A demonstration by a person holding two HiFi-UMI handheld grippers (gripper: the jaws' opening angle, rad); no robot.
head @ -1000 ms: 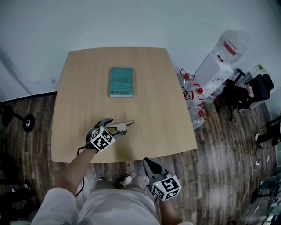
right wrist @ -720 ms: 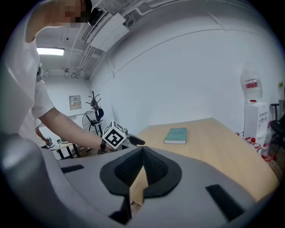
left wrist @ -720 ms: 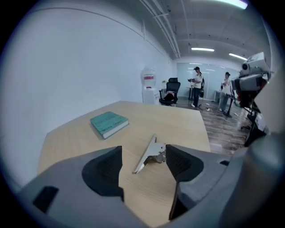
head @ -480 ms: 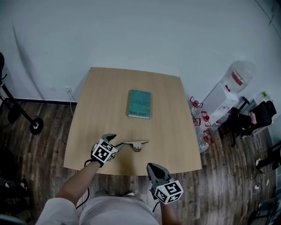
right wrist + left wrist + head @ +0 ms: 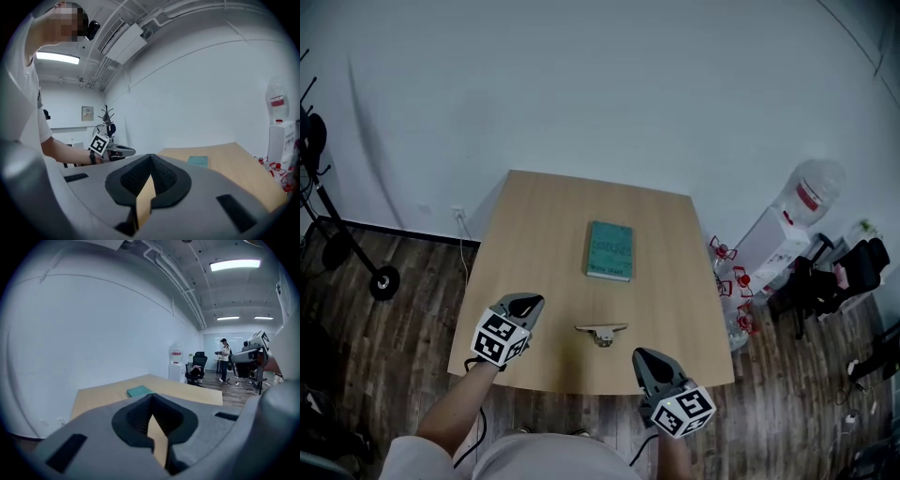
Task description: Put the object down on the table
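- The small pale object (image 5: 601, 331), possibly a metal fitting, lay on the bench (image 5: 544, 234), between both grippers and touching neither.
- The left hand-held gripper (image 5: 525, 306) had just closed, empty.
- The right hand-held gripper (image 5: 645, 359) was closed and empty.

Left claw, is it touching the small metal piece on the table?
Apart. The head view shows bare table between the left claw, whose jaws have just closed on nothing, and the metal piece.
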